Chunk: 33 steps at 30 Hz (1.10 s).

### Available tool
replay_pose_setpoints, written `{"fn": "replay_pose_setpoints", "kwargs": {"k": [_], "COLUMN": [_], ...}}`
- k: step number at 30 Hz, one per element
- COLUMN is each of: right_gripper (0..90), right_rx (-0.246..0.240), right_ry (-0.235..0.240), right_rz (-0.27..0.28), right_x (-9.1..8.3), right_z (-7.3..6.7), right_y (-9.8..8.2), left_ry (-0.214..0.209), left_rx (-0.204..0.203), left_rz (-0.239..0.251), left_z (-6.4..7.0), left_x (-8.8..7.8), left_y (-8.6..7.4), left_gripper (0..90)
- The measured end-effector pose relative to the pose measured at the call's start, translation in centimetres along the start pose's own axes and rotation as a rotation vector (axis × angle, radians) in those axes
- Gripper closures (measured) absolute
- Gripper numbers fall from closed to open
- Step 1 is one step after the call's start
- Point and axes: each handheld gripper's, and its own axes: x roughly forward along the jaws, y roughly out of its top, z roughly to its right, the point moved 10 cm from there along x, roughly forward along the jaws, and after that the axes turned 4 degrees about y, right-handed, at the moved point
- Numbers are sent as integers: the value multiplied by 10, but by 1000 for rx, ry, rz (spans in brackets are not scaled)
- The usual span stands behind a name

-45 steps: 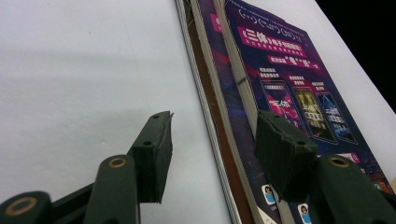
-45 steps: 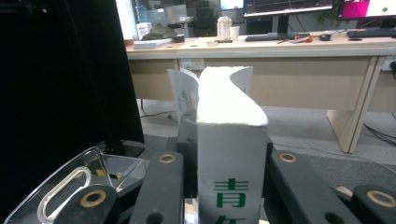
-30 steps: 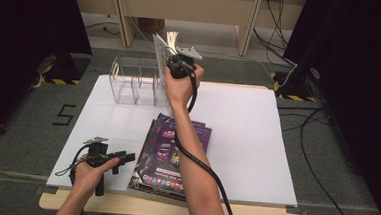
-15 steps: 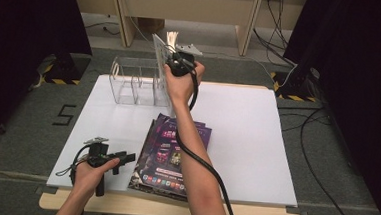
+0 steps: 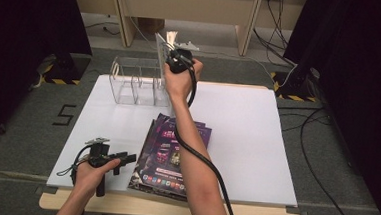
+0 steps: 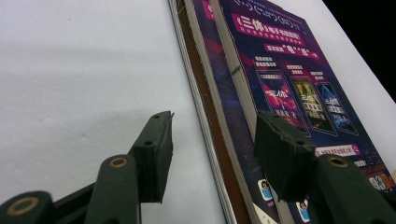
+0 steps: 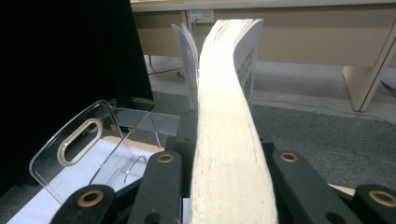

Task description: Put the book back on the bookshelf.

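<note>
My right gripper (image 5: 176,52) is raised over the back of the table, shut on a thick book (image 5: 162,41) held upright. In the right gripper view the book's pale page edges (image 7: 229,93) fill the gap, both pads press on it, and the jaws have just been closing. One cover (image 7: 187,60) stands off to the left. Below and left is a clear acrylic rack (image 5: 135,81) with dividers (image 7: 79,140). My left gripper (image 5: 125,159) rests open near the front edge, beside a stack of purple books (image 5: 173,151). Its jaws (image 6: 212,126) straddle the stack's left edge (image 6: 280,79), apart from it.
A white sheet (image 5: 257,131) covers the tabletop, with bare room to the right of the stack. Wooden furniture legs and cables stand on the grey floor behind the table. Dark curtains hang on both sides.
Hardly anything differs. The right hand keeps the book in about the same place above the rack, and the left hand rests where it was.
</note>
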Motion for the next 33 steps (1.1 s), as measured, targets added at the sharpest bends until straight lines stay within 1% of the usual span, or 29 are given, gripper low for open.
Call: {"fn": "replay_pose_setpoints", "kwargs": {"k": [1,2,4,5,6,7,10,13,16,18,21,22,26,27,30,32,33], "right_gripper": [739,741,742,743,743,743,744,745,744,744,744,744,744,744,744,743,742], "right_rx": [1,-8,-14,-15,-12,2,-2,-10,2,0,10,4,16,7,11,-9,-2], "right_ry": [-2,-2,6,0,-1,3,9,4,-3,-14,-25,-27,-33,-33,-40,-52,-58], "right_rz": [-1,8,13,21,25,37,56,76,104,113,120,120,130,129,130,131,140], "right_x": [0,0,-1,-2,-3,-4,-5,-6,-6,-4,1,2,4,5,7,10,10], "right_z": [0,0,-1,0,1,1,0,0,0,1,2,3,2,2,0,-1,-2], "right_y": [0,0,0,1,1,2,5,8,11,12,13,13,15,15,13,9,7], "left_ry": [1,1,-1,-3,-4,-3,-4,-3,-5,-5,-6,-6,-7,-8,-9,-9,-8], "left_rx": [-1,-1,-2,-3,-5,-4,-5,-3,-7,-7,-7,-7,-4,-4,-4,-4,-5], "left_rz": [-2,-3,-3,-3,-1,-1,1,0,3,3,5,5,1,1,2,7,8], "left_z": [0,-1,0,0,0,0,0,0,-1,0,0,0,-1,-1,-1,-1,-1], "left_x": [0,0,0,0,0,0,0,0,-1,-1,-1,-1,0,0,-1,-2,-2], "left_y": [0,0,0,0,0,0,0,0,1,1,1,1,0,1,1,2,2], "left_gripper": [465,465,465,465,465,465,466,466,466,466,466,466,466,466,466,466,466]}}
